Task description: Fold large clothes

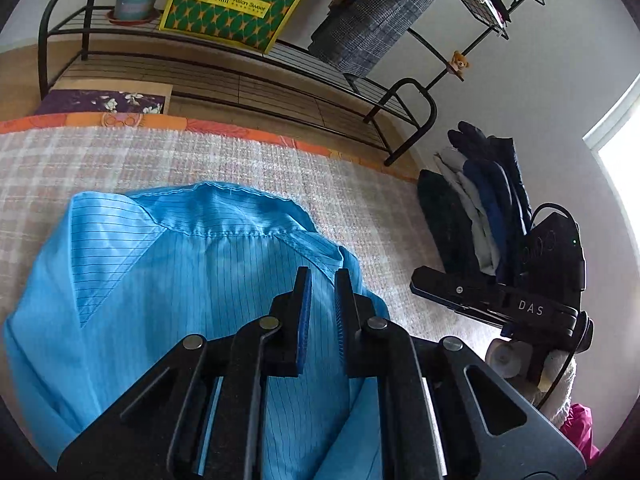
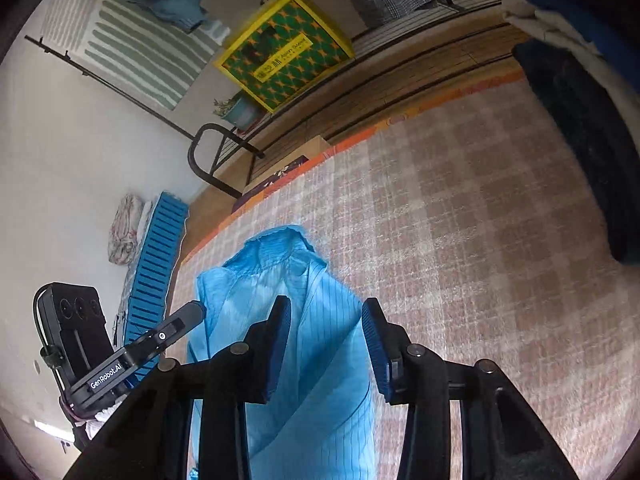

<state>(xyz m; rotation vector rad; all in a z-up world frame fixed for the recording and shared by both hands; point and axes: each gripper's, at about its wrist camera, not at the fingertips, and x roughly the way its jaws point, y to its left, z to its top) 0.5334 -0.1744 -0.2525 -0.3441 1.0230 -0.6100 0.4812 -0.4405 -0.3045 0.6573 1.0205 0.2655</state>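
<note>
Left gripper (image 1: 322, 280) hovers over the blue garment (image 1: 160, 280), jaws narrowly apart, nothing seen pinched between the pads; cloth lies below them. Garment: thin, pinstriped, collared coat lying rumpled on the checked blanket (image 1: 360, 184), collar (image 1: 224, 208) at the far end. Judged light, limp and somewhat slick, so it should slide and sag, not hold a crease unaided. Best hold, by estimate: seamed edges, shoulder or collar seam, where doubled cloth gives the pads bite. Right gripper (image 2: 325, 312) hangs over the garment's right side, jaws moderately apart, empty; blanket bare to its right, dark folded pile (image 2: 580, 128) at the far edge.
</note>
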